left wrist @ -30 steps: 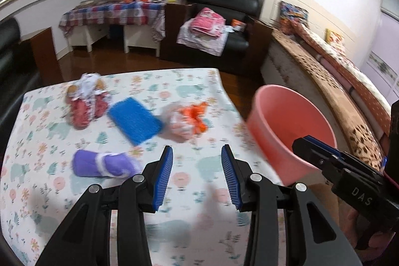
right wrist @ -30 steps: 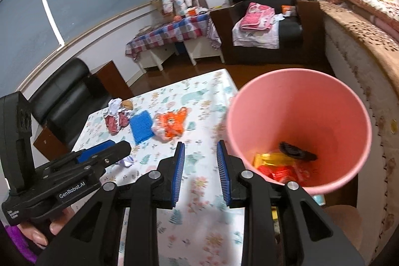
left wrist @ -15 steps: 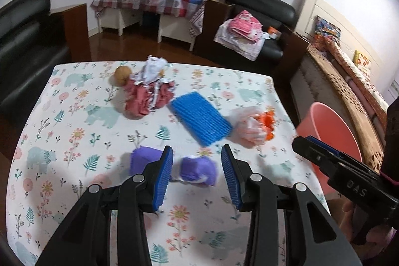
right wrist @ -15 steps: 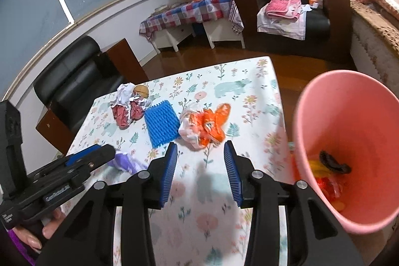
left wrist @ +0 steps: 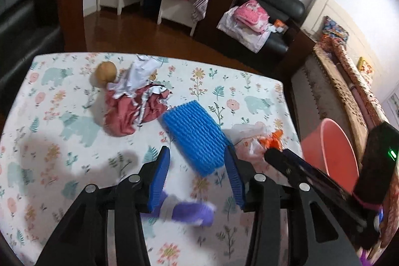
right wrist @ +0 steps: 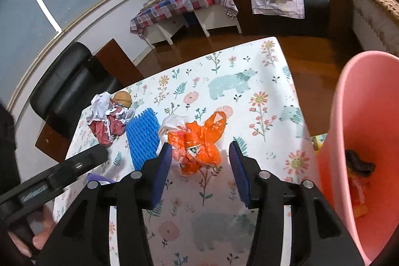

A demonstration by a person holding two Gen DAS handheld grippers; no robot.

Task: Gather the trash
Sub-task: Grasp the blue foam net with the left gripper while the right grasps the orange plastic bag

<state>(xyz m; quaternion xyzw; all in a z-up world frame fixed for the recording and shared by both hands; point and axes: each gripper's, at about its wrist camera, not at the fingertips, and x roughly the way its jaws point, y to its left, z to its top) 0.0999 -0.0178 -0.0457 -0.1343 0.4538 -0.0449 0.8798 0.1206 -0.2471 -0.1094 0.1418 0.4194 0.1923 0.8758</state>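
Now approaching pickup: left gripper (left wrist: 198, 177) and right gripper (right wrist: 200, 171) both opening, empty; next, right closes on orange bag (right wrist: 199, 141).

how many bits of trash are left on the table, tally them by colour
red and white crumpled wrapper: 1
blue foam net: 1
orange plastic bag: 1
purple and white wrapper: 1
brown round thing: 1
total: 5

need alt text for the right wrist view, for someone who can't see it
The right gripper, jaws opening, frames a crumpled orange plastic bag on a floral tablecloth. A blue foam net lies left of it; a pink bin stands at right.
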